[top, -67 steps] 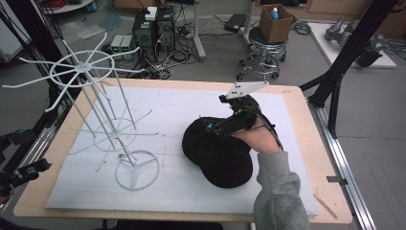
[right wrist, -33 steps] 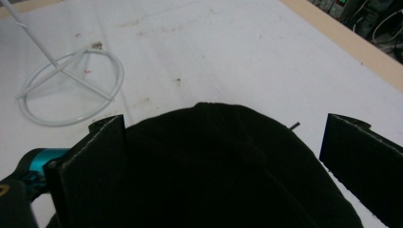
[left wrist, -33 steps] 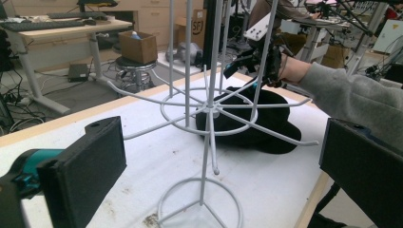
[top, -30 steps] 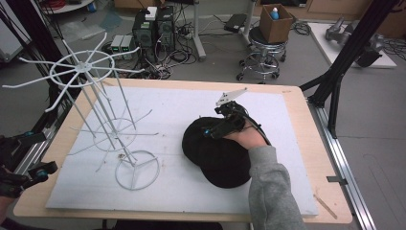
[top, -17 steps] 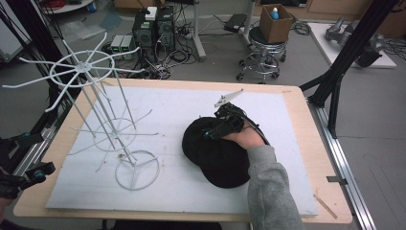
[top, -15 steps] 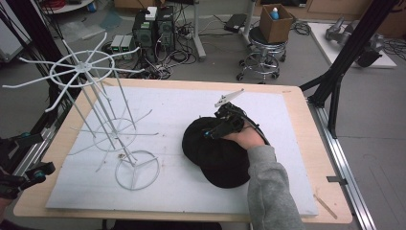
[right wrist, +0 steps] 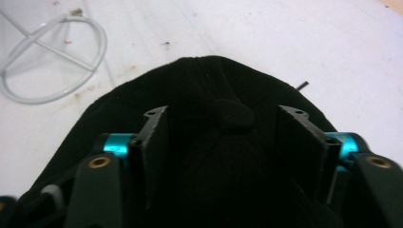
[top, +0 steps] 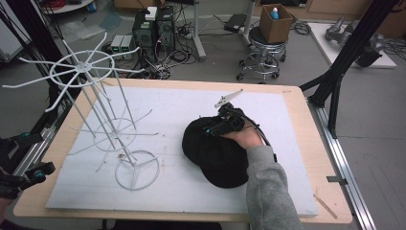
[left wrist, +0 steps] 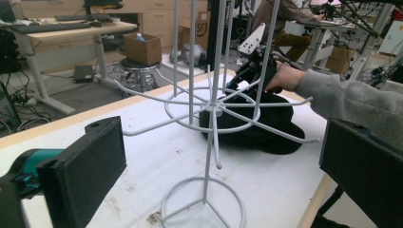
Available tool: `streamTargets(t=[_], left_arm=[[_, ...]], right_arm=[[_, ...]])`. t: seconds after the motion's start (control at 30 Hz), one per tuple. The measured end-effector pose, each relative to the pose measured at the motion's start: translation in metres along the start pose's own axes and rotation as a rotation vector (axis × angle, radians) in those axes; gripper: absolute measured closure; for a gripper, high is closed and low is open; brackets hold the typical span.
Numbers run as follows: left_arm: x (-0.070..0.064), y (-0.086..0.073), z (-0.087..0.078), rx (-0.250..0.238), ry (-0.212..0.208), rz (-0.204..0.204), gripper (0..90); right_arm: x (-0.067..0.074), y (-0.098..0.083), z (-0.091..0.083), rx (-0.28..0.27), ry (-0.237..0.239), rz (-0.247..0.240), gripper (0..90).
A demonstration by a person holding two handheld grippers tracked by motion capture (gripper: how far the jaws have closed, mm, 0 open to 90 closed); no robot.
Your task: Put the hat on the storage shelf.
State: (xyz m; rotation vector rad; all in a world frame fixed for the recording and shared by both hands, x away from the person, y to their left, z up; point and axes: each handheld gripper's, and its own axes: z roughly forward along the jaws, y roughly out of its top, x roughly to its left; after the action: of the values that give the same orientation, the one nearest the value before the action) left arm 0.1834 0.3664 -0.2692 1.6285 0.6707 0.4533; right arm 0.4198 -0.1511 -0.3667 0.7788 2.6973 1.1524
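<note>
A black cap (top: 215,160) lies on the white mat (top: 167,108), right of centre. My right gripper (top: 215,129) rests low over its crown, held by a hand in a grey sleeve. In the right gripper view the jaws stand open on either side of the cap's top button (right wrist: 233,116), with the fabric (right wrist: 190,80) spreading out below them. My left gripper (top: 28,160) hovers open off the table's left edge. Its view looks through the white wire rack (left wrist: 214,104) toward the cap (left wrist: 252,130) and the right gripper (left wrist: 256,64).
The wire rack (top: 84,67) stands on the mat's left half, its round base (top: 137,170) near the front; that base ring (right wrist: 52,52) lies just beyond the cap. Its prongs stick out sideways. Bare mat lies behind and in front of the cap.
The right gripper has come left and down from the cap's far edge onto its crown, then held still. The left gripper shifted slightly at the table's left edge.
</note>
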Motion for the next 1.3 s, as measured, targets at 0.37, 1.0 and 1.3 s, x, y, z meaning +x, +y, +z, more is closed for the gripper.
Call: streamTargets(t=[0.37,1.0,1.3], left_arm=[[0.001,0.000,-0.002,-0.004,-0.005,-0.005,1.8],[0.002,0.000,-0.002,-0.005,-0.002,-0.017,1.8],[0.003,-0.001,-0.002,-0.005,-0.004,-0.022,1.8]], right_arm=[[0.003,0.002,-0.004,0.006,-0.027,-0.038,68.4],[0.017,0.007,-0.036,-0.095,-0.024,-0.088,71.9],[0.025,0.015,-0.064,-0.197,-0.015,-0.109,72.1]])
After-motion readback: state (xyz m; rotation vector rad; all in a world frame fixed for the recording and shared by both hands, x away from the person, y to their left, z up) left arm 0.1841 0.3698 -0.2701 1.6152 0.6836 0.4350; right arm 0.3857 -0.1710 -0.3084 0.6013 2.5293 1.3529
